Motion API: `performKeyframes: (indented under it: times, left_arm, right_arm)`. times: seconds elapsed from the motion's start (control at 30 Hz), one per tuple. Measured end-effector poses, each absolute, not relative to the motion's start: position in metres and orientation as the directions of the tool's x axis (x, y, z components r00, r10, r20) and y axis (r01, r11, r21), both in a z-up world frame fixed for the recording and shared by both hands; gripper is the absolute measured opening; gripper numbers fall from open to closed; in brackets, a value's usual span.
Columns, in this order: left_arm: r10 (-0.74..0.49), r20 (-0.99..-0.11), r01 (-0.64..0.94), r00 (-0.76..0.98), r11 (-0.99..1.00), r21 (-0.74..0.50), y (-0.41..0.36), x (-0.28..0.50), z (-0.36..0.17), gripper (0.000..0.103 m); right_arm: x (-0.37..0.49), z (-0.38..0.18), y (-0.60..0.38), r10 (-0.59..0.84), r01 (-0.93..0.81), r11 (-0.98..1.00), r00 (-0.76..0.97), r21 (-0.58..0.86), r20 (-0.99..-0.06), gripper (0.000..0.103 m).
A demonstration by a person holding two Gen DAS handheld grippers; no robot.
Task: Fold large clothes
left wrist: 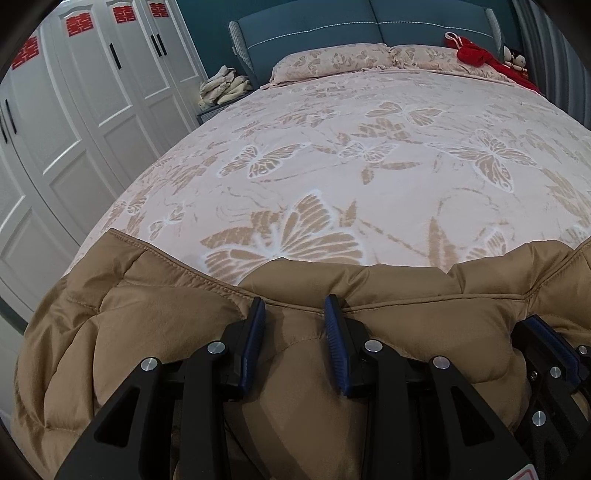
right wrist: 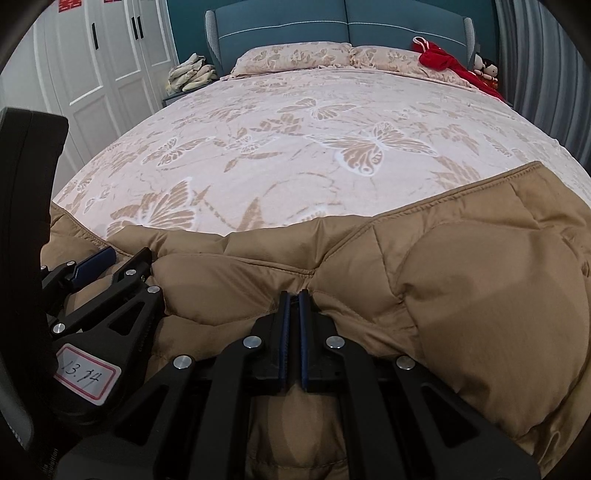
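Note:
A tan quilted down jacket (left wrist: 155, 317) lies across the near end of the bed and also fills the lower right wrist view (right wrist: 461, 280). My left gripper (left wrist: 295, 306) is open, its blue-padded fingers resting on the jacket with puffy fabric between them. My right gripper (right wrist: 294, 295) is shut on a fold of the jacket at a seam. The right gripper shows at the right edge of the left wrist view (left wrist: 546, 343). The left gripper shows at the left of the right wrist view (right wrist: 110, 262).
The bed has a pink butterfly-patterned cover (left wrist: 369, 155), two pillows (left wrist: 332, 61) and a teal headboard (left wrist: 314, 29). A red cloth (left wrist: 476, 51) and dolls lie at the far right. White wardrobe doors (left wrist: 74, 110) stand left. Folded cloths (left wrist: 225, 86) sit on a bedside stand.

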State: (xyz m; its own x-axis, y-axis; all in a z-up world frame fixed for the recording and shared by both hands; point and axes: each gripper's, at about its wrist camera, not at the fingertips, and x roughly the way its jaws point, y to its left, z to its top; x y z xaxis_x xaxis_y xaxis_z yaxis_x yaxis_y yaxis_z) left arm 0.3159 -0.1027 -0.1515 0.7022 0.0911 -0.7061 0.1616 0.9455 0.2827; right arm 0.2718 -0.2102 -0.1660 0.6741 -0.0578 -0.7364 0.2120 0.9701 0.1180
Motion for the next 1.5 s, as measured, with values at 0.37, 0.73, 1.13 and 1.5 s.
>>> performKeyframes:
  times: [0.37,0.73,1.13,1.5]
  left_arm:
    - [0.089,-0.699,0.155,0.709,0.948,0.278,-0.103,0.316,-0.152,0.031]
    - [0.083,-0.725,0.168,0.683,0.949,0.267,-0.103,0.319,-0.146,0.032]
    - [-0.065,-0.795,0.066,0.603,0.997,-0.032,0.028,0.237,-0.068,0.068]
    - [-0.069,-0.836,-0.094,0.544,0.985,-0.142,0.114,0.171,-0.073,0.068]
  right_arm:
    - [0.273,-0.167,-0.211,-0.06,0.213,0.97,0.677,0.118,-0.733,0.002]
    - [0.277,-0.166,-0.213,-0.069,0.218,0.97,0.669,0.107,-0.74,0.002]
    - [0.196,-0.1,-0.212,0.035,0.207,0.947,0.69,0.244,-0.723,0.008]
    - [0.12,-0.101,-0.157,0.137,0.197,0.923,0.634,0.33,-0.761,0.008]
